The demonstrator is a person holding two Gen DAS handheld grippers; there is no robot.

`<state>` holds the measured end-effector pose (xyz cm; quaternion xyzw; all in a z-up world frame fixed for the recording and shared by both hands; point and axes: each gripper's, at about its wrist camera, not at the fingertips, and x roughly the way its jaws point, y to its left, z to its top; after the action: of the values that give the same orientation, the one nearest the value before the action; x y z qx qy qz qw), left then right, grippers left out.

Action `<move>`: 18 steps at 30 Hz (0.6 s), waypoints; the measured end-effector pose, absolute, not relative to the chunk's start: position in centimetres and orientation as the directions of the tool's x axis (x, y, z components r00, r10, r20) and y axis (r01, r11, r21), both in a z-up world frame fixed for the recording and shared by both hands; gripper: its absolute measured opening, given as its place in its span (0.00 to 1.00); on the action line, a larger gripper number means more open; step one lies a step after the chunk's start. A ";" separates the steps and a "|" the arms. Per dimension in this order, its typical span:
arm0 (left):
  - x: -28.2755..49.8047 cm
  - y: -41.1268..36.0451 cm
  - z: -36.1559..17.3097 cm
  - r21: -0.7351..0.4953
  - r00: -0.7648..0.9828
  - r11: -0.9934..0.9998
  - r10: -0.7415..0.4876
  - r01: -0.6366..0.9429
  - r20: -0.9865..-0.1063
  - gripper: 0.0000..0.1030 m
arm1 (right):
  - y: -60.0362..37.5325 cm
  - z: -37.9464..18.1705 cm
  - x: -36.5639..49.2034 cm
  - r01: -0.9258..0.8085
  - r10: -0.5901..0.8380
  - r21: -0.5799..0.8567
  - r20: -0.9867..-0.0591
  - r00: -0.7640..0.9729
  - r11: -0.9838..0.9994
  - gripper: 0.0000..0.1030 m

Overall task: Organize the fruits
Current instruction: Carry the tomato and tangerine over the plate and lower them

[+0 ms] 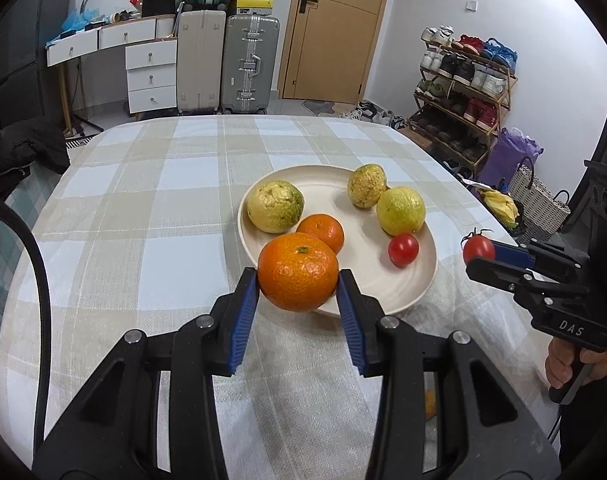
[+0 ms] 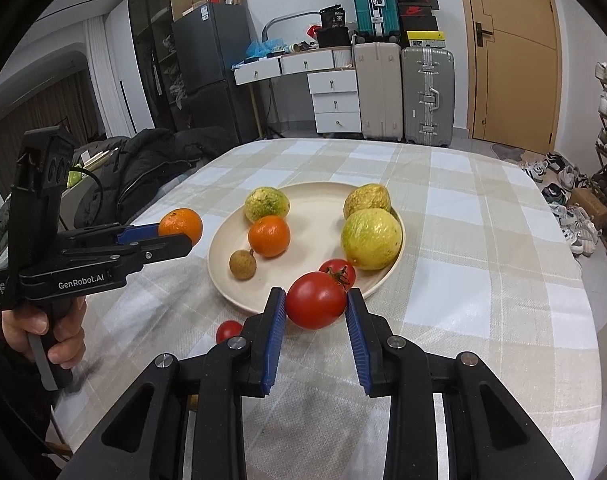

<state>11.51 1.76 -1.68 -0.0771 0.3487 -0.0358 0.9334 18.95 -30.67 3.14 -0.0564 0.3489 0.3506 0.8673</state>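
My left gripper (image 1: 298, 280) is shut on a large orange (image 1: 298, 272) and holds it above the near rim of the cream plate (image 1: 419, 280); it also shows in the right wrist view (image 2: 175, 236) with the orange (image 2: 181, 224). My right gripper (image 2: 315, 304) is shut on a red tomato (image 2: 316, 300) just before the plate's (image 2: 219, 264) near edge; it shows in the left wrist view (image 1: 479, 254) too. On the plate lie three yellow-green fruits (image 2: 370, 239), a small orange (image 2: 269, 236), a small tomato (image 2: 337, 272) and a brown longan (image 2: 242, 265).
A small red tomato (image 2: 228, 331) lies on the checked tablecloth (image 2: 483, 280) left of my right gripper. Another orange (image 1: 430, 402) peeks out under my left gripper's right finger. A black jacket (image 2: 143, 168) lies beside the table's left edge. A shoe rack (image 1: 463, 92) stands to the right.
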 end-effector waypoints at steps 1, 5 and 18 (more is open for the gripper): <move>11.7 1.8 -1.6 -0.166 0.756 0.986 -0.117 0.011 -0.644 0.36 | -30.6 3.3 19.0 -0.648 0.572 0.151 -0.643 0.510 0.747 0.30; 12.4 1.8 -1.3 -0.156 0.764 0.988 -0.104 0.004 -0.637 0.36 | -30.2 3.5 19.6 -0.650 0.576 0.149 -0.635 0.514 0.745 0.30; 16.2 1.5 -1.1 -0.118 0.771 0.993 -0.078 0.004 -0.632 0.36 | -29.1 4.5 21.8 -0.636 0.593 0.179 -0.607 0.529 0.751 0.31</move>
<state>16.19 1.50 -1.08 -0.0550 0.3377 -0.0219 0.9394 21.80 -29.13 4.46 -0.0320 0.3346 0.3516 0.8737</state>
